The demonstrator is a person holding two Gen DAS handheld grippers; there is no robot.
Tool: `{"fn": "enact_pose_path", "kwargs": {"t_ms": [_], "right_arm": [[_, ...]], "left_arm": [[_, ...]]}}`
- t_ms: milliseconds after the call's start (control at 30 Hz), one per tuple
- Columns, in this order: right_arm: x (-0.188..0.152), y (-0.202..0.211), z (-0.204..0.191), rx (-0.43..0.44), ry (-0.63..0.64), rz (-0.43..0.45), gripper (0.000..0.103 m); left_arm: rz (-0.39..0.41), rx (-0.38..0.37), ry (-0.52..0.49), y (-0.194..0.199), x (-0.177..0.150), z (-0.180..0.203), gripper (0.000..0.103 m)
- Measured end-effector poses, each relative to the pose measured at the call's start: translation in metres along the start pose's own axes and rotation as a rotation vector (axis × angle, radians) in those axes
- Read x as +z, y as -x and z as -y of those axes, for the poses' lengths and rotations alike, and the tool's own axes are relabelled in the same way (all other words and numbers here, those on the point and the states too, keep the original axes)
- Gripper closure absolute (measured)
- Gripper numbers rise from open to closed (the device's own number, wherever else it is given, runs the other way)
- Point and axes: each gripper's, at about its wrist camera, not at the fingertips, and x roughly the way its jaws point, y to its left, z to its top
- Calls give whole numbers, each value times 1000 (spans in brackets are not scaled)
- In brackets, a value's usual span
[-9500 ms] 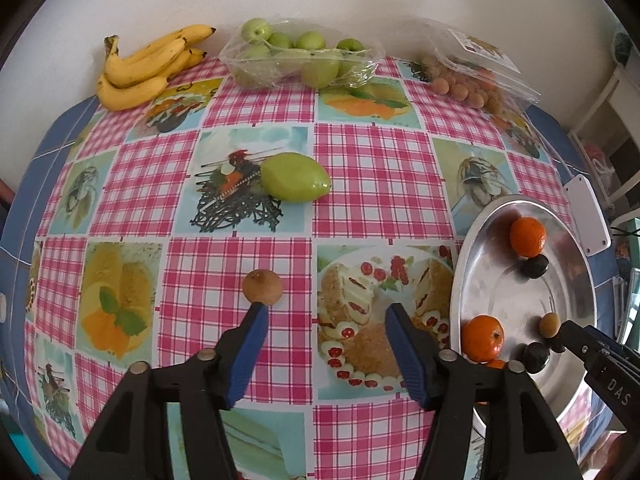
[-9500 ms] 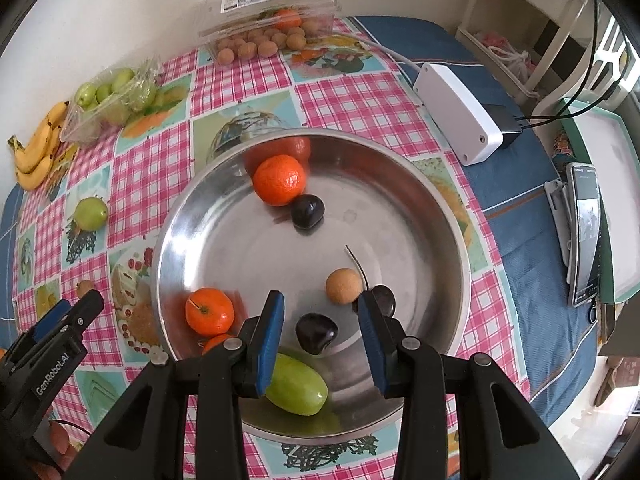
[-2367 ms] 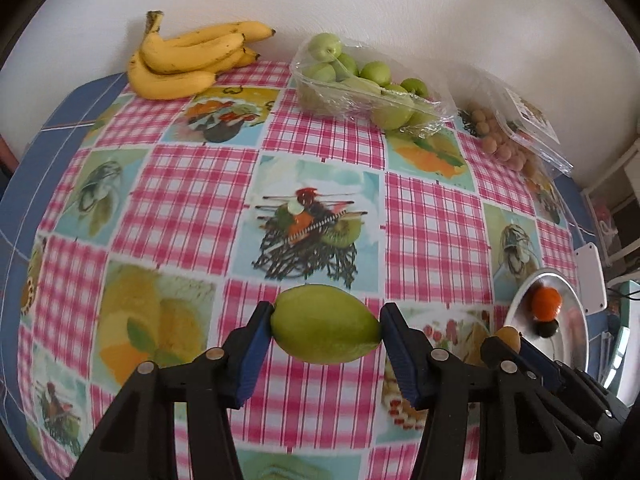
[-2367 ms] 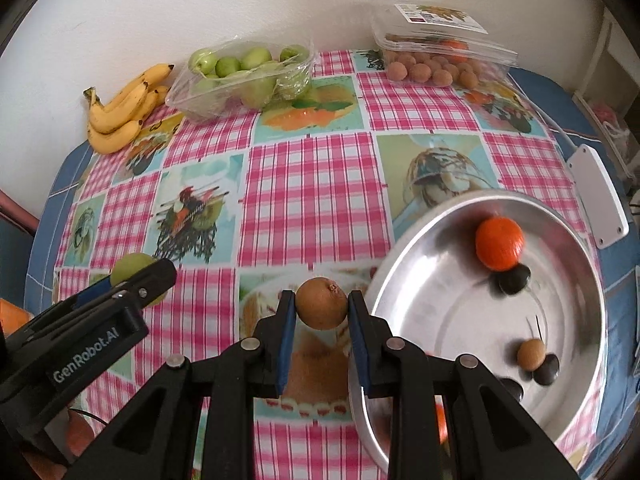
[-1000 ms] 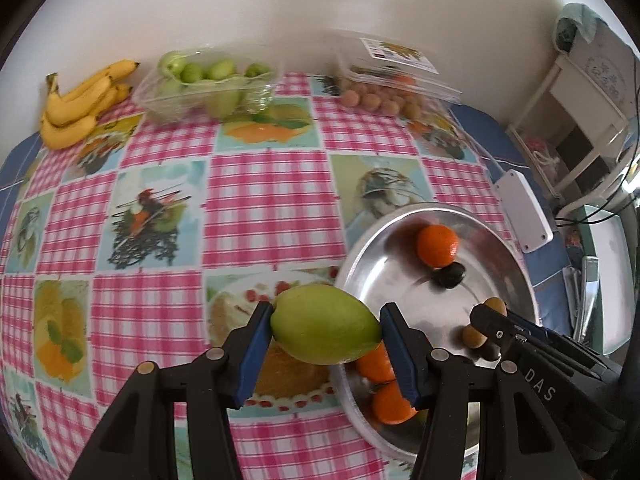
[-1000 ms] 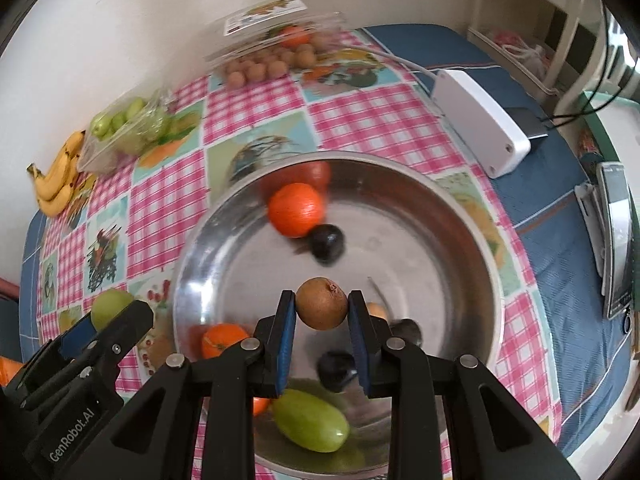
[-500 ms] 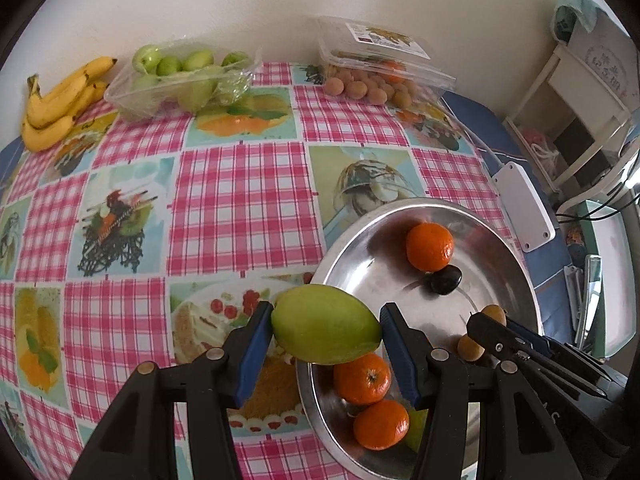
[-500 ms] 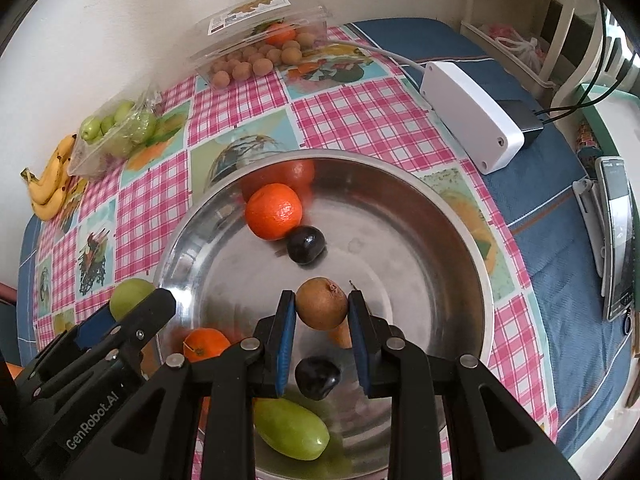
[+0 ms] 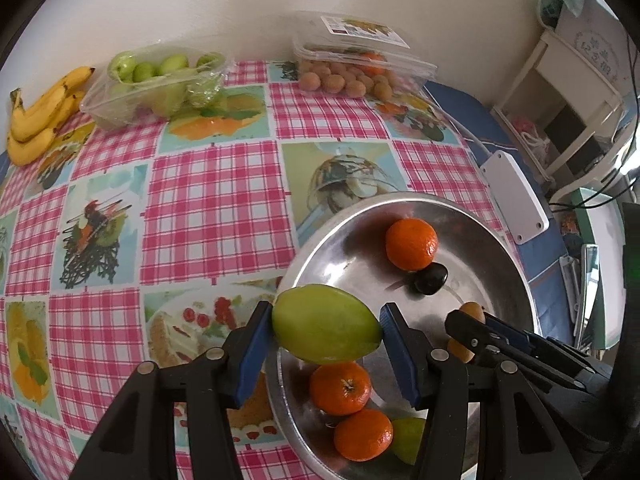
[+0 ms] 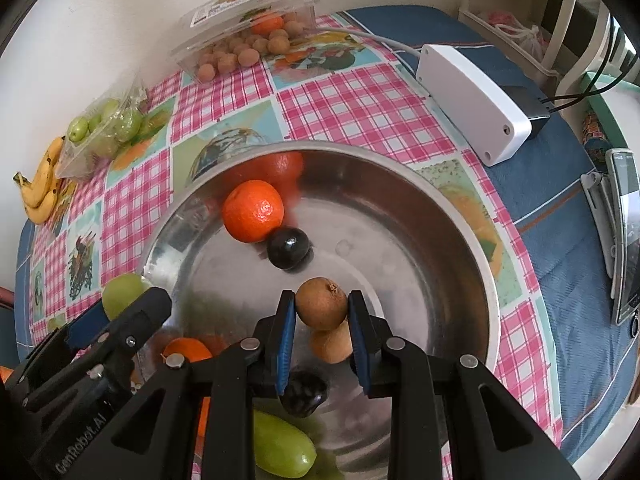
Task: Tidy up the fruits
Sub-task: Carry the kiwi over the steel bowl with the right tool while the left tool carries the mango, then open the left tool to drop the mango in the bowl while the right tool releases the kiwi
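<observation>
Though hidden leftward, phone (image 10: 624, 236) rightward.

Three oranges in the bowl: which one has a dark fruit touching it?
The orange at the far side of the bowl, alone by the rim, has the dark fruit against it. The other two oranges sit together at the near side.

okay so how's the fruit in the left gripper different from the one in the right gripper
The green fruit in the left gripper is large, smooth and oval; the brown fruit in the right gripper is small, round and rough-skinned. The green one fills wide-set jaws; the brown one sits between narrow-set jaws. Both hang clamped over the metal bowl.
</observation>
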Motion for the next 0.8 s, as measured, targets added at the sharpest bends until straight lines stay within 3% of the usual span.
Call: {"fn": "enact_pose_path", "kwargs": {"t_ms": [667, 800], "right_arm": [[-1, 5, -9, -36, 24, 1, 74], [0, 6, -11, -44, 27, 0, 59]], "left_arm": [[2, 5, 12, 16, 1, -11, 40], [2, 37, 37, 21, 0, -21, 34]]}}
